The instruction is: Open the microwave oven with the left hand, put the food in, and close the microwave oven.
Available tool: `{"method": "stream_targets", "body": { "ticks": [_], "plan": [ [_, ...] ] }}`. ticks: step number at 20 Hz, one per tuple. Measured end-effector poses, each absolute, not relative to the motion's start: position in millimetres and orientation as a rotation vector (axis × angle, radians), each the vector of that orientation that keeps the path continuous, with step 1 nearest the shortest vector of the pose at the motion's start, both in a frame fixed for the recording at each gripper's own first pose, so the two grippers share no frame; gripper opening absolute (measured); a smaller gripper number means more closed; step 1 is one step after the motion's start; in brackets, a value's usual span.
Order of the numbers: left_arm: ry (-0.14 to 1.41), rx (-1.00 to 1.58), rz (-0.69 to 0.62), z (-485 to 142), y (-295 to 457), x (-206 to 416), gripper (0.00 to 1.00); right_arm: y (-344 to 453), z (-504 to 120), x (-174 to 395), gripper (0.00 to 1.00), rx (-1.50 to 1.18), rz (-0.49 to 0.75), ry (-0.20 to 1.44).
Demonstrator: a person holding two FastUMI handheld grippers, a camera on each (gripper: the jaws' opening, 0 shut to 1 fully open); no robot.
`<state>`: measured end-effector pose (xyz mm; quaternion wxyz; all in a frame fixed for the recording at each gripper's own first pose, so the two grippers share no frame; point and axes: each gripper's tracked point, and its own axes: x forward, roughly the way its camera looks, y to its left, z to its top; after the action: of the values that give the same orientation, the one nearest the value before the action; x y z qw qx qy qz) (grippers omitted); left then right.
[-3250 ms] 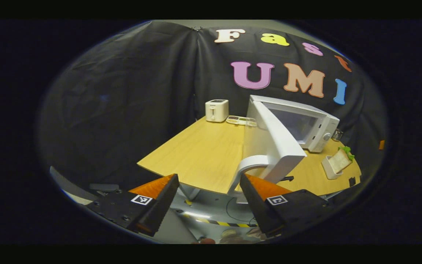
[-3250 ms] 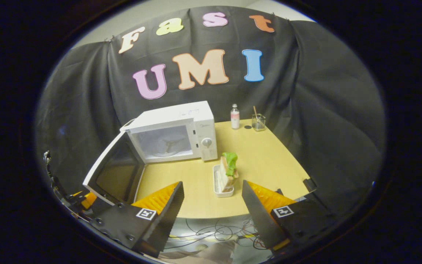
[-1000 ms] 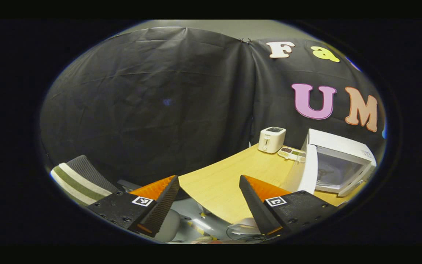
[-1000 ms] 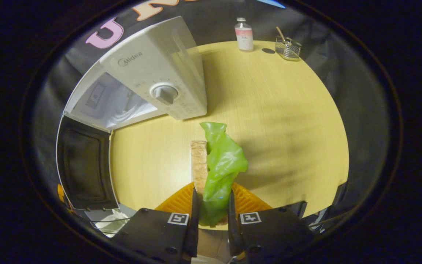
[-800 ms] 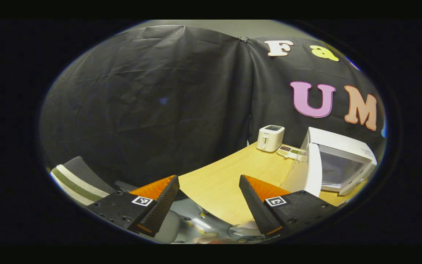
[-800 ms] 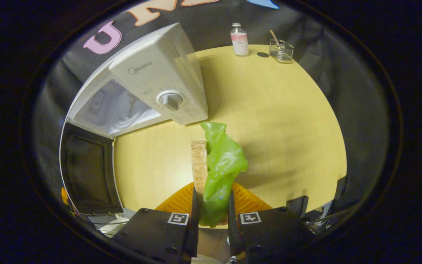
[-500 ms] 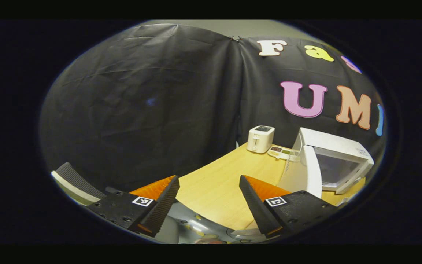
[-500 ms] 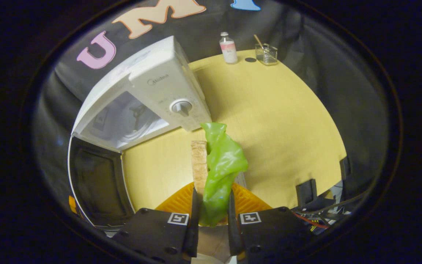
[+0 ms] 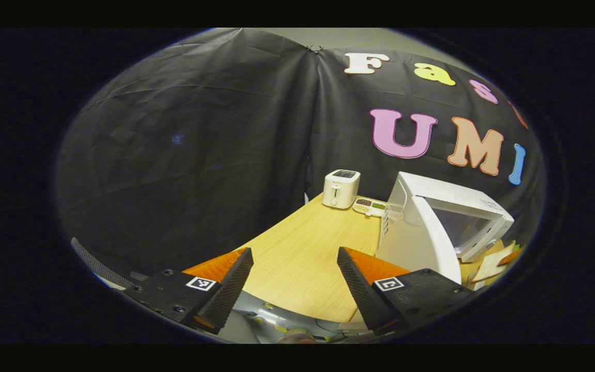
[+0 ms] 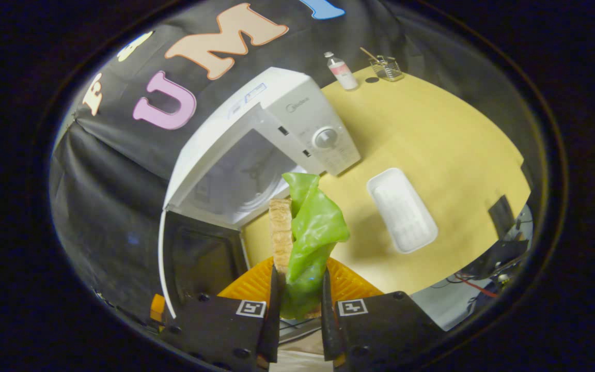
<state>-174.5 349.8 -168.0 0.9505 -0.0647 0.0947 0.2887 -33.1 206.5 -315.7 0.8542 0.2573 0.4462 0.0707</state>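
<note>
The white microwave (image 10: pixel 282 121) stands on the wooden table (image 10: pixel 447 134) with its door (image 10: pixel 194 258) swung wide and its cavity (image 10: pixel 248 175) bare. My right gripper (image 10: pixel 297 297) is shut on the food, a sandwich (image 10: pixel 279 232) with a green lettuce leaf (image 10: pixel 313 227), held above the table in front of the cavity. In the left gripper view the microwave (image 9: pixel 452 206) sits at the right with its door (image 9: pixel 416 243) facing me. My left gripper (image 9: pixel 295 287) is open and holds nothing, back at the table's near edge.
A white tray (image 10: pixel 401 209) lies on the table right of the sandwich. A bottle (image 10: pixel 342 70) and a glass holder (image 10: pixel 386 66) stand at the far edge. A white toaster (image 9: pixel 341 188) and a small dish (image 9: pixel 370 205) sit behind the microwave.
My right gripper has lifted the sandwich off the white tray and swung it left toward the open cavity. The left gripper view has panned right; that gripper stays open.
</note>
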Motion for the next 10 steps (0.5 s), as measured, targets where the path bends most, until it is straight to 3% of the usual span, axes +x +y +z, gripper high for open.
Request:
{"method": "stream_targets", "body": {
  "ticks": [3, 4, 5, 8, 9, 10],
  "plan": [
    [0.185, -0.131, 0.558, -167, 357, -174, 0.95, 249, -318, -36, 0.36, 0.633, 0.219, 0.914],
    [0.180, -0.127, 0.552, -165, 360, -174, 0.92, 263, -320, -37, 0.29, 0.662, 0.238, 0.906],
    [0.176, -0.120, 0.546, -165, 364, -173, 0.95, 276, -320, -36, 0.36, 0.690, 0.254, 0.886],
    [0.165, -0.101, 0.524, -161, 370, -173, 0.95, 312, -326, -29, 0.31, 0.753, 0.283, 0.829],
    [0.163, -0.095, 0.516, -161, 370, -172, 0.95, 324, -327, -27, 0.39, 0.778, 0.295, 0.810],
    [0.162, -0.090, 0.507, -160, 372, -169, 0.95, 335, -327, -21, 0.32, 0.804, 0.307, 0.793]
  ]
}}
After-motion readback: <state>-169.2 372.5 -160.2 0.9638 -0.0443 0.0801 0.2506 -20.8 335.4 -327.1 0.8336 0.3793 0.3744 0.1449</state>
